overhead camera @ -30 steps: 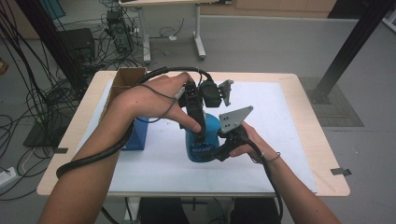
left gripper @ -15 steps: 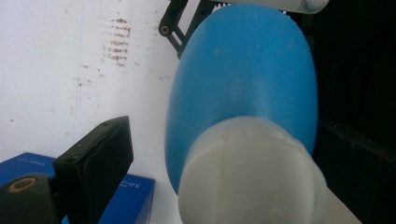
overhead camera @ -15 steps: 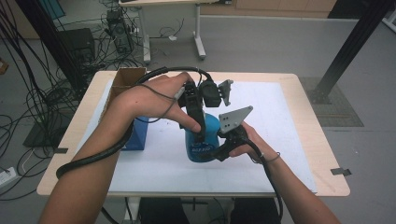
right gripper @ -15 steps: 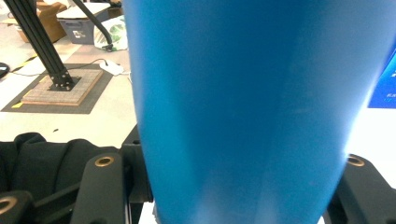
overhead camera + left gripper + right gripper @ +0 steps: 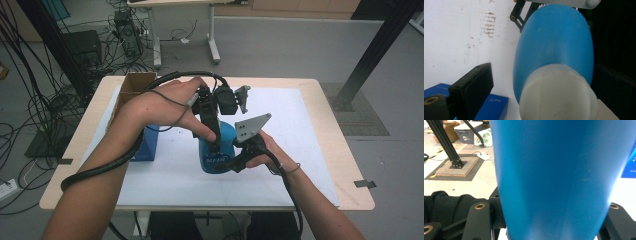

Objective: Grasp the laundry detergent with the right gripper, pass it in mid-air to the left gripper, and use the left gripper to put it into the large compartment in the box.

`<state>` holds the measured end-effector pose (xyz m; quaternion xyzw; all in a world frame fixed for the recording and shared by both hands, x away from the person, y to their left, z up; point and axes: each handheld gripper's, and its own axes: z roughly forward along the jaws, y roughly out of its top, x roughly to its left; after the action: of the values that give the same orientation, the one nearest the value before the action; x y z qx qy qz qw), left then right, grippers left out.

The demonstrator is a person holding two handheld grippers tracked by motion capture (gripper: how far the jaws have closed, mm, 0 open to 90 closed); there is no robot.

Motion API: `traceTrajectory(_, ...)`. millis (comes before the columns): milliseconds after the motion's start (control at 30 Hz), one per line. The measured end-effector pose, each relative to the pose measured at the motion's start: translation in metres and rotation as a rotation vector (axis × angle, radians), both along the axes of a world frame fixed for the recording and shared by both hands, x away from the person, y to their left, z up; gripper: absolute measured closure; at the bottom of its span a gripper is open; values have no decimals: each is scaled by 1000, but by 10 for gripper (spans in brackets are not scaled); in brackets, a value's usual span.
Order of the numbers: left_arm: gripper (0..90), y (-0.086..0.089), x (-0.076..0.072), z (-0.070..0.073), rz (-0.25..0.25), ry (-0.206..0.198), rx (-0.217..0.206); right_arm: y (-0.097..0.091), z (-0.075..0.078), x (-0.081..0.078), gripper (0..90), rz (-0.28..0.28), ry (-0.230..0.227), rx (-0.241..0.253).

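Note:
A blue bottle point(image 5: 216, 159) stands upright on the white mat point(image 5: 310, 130). My right gripper point(image 5: 234, 161) is shut on its body from the right, with a black jaw on each side of the blue wall point(image 5: 554, 177). My left gripper point(image 5: 214, 131) reaches down over the bottle's top. In the left gripper view the frosted white cap point(image 5: 557, 95) sits between the jaws of my left gripper point(image 5: 549, 75). Those jaws have just been opening, and a clear gap separates the left one from the cap. The bottle's body point(image 5: 554, 42) runs away below.
A dark blue box point(image 5: 150, 145) lies on the mat just left of the bottle. An open cardboard box point(image 5: 135, 84) stands at the table's back left corner. Cables trail from both grippers. A black post point(image 5: 372, 55) rises beyond the table's right end.

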<state>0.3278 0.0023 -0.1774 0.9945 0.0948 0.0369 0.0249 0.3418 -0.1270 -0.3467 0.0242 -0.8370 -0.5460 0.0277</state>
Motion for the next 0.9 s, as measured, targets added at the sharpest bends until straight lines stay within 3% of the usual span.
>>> traceTrajectory(900, 67, 0, 0, -1, -3, -2, 10, 1, 0, 0, 400, 3, -7, -4)
